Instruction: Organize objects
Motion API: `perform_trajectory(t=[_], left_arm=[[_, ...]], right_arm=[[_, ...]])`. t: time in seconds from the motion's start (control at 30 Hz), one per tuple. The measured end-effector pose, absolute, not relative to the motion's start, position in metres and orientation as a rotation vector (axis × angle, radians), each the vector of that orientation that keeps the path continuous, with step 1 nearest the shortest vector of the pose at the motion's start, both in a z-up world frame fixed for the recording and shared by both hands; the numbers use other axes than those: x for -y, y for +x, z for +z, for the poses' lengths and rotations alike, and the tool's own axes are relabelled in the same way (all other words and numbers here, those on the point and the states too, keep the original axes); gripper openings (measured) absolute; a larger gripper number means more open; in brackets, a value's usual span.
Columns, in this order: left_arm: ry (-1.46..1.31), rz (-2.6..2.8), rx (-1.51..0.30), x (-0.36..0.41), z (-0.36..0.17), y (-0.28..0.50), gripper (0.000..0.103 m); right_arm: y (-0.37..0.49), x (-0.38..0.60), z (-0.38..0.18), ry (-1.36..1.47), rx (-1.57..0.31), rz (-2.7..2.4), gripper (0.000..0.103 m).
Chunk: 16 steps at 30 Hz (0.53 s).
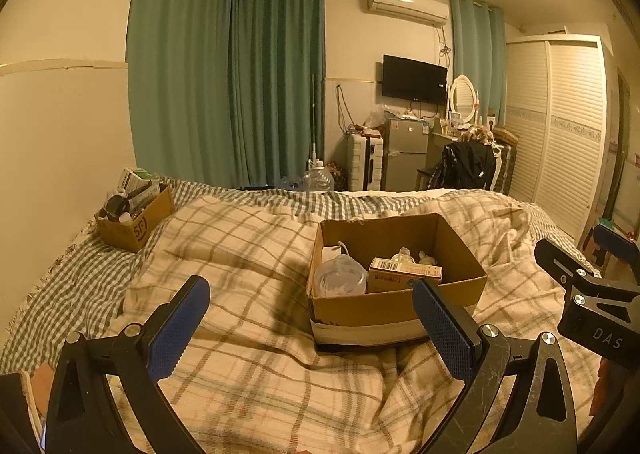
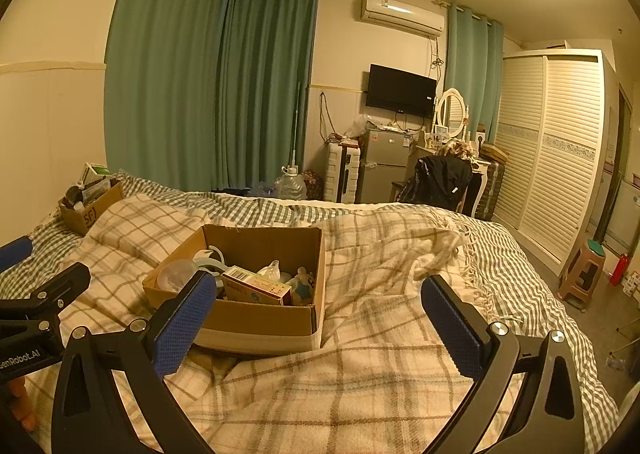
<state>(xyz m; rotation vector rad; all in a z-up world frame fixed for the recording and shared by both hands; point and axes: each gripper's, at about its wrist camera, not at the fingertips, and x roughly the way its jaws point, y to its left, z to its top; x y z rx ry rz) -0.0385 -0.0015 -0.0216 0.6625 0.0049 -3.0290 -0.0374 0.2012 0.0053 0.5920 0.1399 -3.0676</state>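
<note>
An open cardboard box [image 1: 396,274] sits on the plaid blanket [image 1: 248,254] in the middle of the bed, already holding an orange carton [image 1: 404,272], a clear plastic piece [image 1: 340,278] and some small items. A second box [image 1: 136,220], also filled, sits well apart near the wall. Nothing loose shows on the bed, so the sorting looks mostly done. The left tool [image 1: 312,324] and right tool [image 2: 320,324] both hang spread wide and empty just short of the near box. The rumpled blanket makes for unsteady footing.
</note>
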Motion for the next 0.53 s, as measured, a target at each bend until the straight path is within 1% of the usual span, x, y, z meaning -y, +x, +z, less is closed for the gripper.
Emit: perform_trajectory(t=[0.53], left_arm=[[0.668, -3.033, 0.009, -0.0015, -0.0226, -0.0390, 0.103]], right_arm=[[-0.0379, -0.1998, 0.0038, 0.590, -0.135, -3.073, 0.103]])
